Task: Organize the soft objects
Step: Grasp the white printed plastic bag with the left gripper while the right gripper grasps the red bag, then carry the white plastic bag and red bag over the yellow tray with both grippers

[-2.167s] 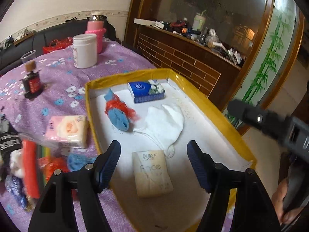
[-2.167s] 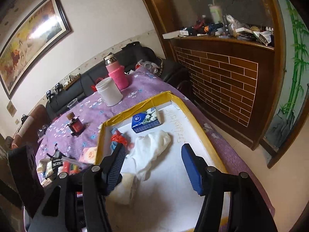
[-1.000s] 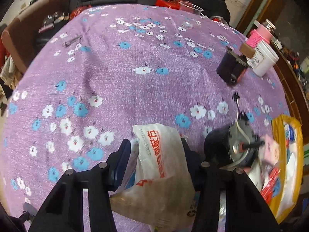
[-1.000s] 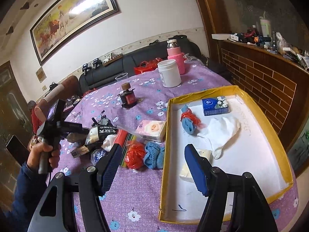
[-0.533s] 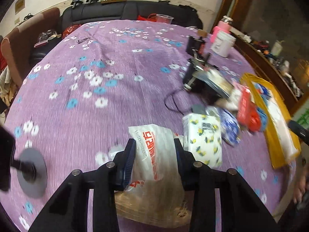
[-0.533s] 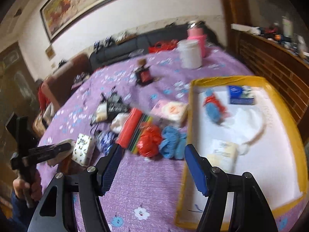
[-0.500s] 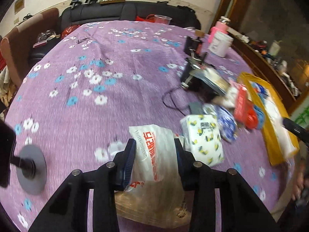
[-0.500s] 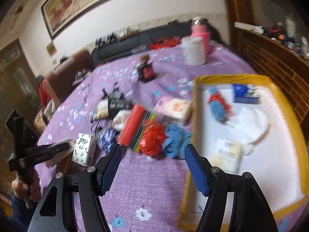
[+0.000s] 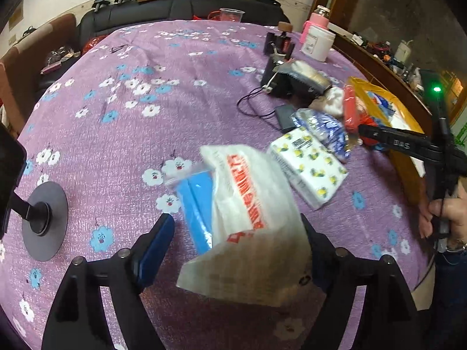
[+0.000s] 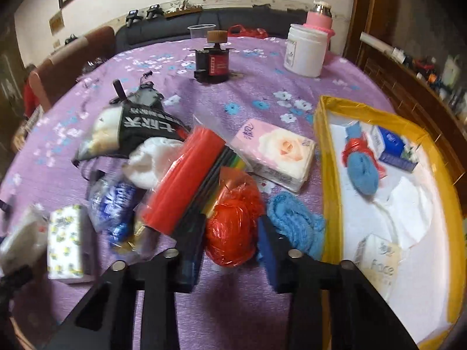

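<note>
1. Both tongs were busy: the left gripper [image 9: 236, 250] had just been spreading its jaws, which stood wide apart with a white bag [image 9: 248, 218] lying loose between them, not pinched.
2. At the lower middle of the right view, the right gripper [image 10: 230, 239] had just been closing, and its pads sat against both sides of a red bundle [image 10: 232, 227]; I judged that a grip.
3. That white bag, printed in red, looked thin and crumpled, and it lay half over a blue packet [image 9: 198, 201] at the lower centre of the left view, apparently let go there to wait its turn.
4. The red bundle looked like crinkly netting or yarn in a clear wrap, squashy enough to give under the pads.
5. It sat on the purple cloth [image 10: 248, 87] just beside a blue knit [image 10: 297, 227], near the yellow tray [image 10: 332, 175] at right.
6. The tray seemed the collecting place, for a sock, a tissue pack and a blue-and-red knit lay inside.
</note>
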`<state>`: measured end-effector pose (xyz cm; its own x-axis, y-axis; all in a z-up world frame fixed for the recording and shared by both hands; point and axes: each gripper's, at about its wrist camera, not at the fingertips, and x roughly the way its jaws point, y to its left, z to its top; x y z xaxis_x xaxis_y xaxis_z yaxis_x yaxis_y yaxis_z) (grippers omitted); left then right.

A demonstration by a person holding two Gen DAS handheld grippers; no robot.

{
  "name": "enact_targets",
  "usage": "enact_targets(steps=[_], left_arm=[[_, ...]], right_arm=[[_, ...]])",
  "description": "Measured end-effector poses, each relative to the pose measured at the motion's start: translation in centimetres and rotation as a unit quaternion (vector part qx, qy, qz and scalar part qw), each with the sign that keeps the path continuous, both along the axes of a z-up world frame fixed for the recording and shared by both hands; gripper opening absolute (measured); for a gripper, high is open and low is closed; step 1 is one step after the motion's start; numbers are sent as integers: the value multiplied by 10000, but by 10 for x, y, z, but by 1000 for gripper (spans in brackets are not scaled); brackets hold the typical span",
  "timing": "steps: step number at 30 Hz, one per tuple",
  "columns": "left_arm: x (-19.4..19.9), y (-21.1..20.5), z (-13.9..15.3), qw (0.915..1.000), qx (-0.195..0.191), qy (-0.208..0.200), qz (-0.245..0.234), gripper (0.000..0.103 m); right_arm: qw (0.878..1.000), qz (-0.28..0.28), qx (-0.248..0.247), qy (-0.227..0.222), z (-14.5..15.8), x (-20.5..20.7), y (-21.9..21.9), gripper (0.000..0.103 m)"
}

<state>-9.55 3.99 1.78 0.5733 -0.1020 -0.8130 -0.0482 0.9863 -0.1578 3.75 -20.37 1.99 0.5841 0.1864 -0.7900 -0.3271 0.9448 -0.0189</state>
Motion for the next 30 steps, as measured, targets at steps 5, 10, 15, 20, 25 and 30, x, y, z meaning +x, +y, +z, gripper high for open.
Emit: enact_targets(steps=[5,10,15,20,25,30], left_arm=[[2,3,-2,9995,152,-139,235,49],[0,10,5,9990,-101,-343,268,49],[-6,2,23,9972,-215,-703,143,49],[1,-24,27,9972,-134,-728,-108,49],[6,-41,24,9972,-47,-662,-338,49],[10,-40,10,9988,-30,-401,-273,49]], right_arm=[[9976,285,602,-194,19,-32,-10,32],[9926,618,993,-323,28,-65,-13,32],[9863,887,1374,-207,29,-76,-12,32],[9826,984,1570,-122,23,-83,-12,32],[9838,911,1542,-44,18,-86,-16,32],[9840,898,1537,65,12,-88,-20,33]])
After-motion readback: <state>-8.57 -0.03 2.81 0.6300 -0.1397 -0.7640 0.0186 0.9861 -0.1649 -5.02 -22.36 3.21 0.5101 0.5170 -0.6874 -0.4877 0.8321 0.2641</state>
